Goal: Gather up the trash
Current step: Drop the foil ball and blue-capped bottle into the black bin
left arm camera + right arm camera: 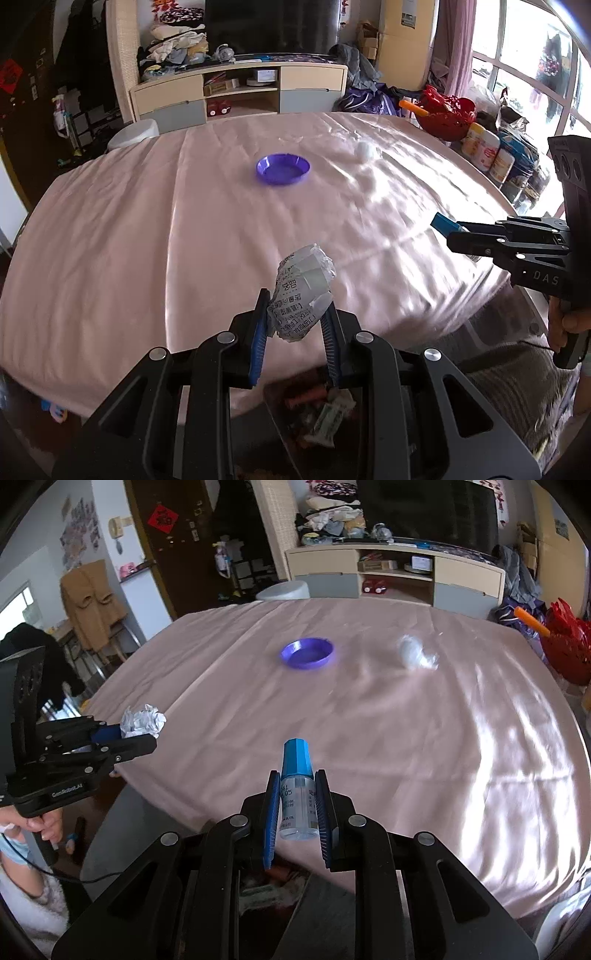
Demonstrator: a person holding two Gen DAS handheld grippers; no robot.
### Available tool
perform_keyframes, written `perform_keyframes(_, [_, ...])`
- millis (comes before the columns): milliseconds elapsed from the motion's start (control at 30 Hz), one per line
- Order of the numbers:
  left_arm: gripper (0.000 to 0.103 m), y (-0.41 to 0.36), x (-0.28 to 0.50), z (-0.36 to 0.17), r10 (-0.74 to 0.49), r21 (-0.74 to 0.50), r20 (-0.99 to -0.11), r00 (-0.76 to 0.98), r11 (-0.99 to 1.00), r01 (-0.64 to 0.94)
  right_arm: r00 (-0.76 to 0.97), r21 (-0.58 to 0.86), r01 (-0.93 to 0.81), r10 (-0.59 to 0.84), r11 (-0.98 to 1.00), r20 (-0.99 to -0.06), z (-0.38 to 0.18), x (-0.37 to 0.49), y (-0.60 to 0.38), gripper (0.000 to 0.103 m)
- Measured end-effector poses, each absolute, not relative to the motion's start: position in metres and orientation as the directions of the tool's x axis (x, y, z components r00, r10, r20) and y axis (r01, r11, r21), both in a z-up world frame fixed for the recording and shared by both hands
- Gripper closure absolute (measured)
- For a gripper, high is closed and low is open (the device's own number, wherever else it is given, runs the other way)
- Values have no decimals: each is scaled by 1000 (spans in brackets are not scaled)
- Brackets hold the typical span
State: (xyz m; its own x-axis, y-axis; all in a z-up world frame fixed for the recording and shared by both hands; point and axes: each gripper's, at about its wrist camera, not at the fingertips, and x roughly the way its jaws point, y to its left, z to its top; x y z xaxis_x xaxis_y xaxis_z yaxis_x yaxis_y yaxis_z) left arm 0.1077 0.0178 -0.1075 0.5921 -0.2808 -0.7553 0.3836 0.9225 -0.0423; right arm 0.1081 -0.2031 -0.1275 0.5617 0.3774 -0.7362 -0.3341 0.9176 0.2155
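Two handheld grippers work above a round worktop (110, 240) draped in a pale pink satin cloth, each carrying one piece of trash. The left gripper (295, 325) pinches a crumpled ball of printed paper (301, 291) between its blue-padded fingers (258, 343), holding it just above the near edge of the worktop; from the right wrist view the same wad shows white at the tool's tip (142, 722). The right gripper (295, 805) clamps one small clear bottle with a blue cap (297, 786), upright between its fingers, cap pointing away from the camera. In the left wrist view that tool reaches in level from the right, a bare hand (565, 325) wrapped around its black grip.

Two items remain on the cloth: one shallow purple dish (283, 169) near the centre, and one crumpled white wad (415, 652) well to its right. Below the near edge of the worktop, between the left fingers, a dark bin (317, 410) holds wrappers and other scraps.

Behind the worktop stands a low cream-and-grey TV cabinet (240, 90) under a dark screen, with clothes heaped at one end. A red basket (448, 114) and several jars sit beside a bright window on the right.
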Motion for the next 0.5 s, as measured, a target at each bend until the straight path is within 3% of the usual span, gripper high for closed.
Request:
perform_keyframes(300, [78, 27, 57, -133, -280, -73, -776, 565, 930, 361, 500, 297, -355, 449, 886, -740, -161, 65, -188, 83])
perform_keyframes(500, [78, 27, 39, -184, -321, -152, -819, 475, 921, 359, 426, 357, -341, 482, 869, -766, -205, 47, -178, 83])
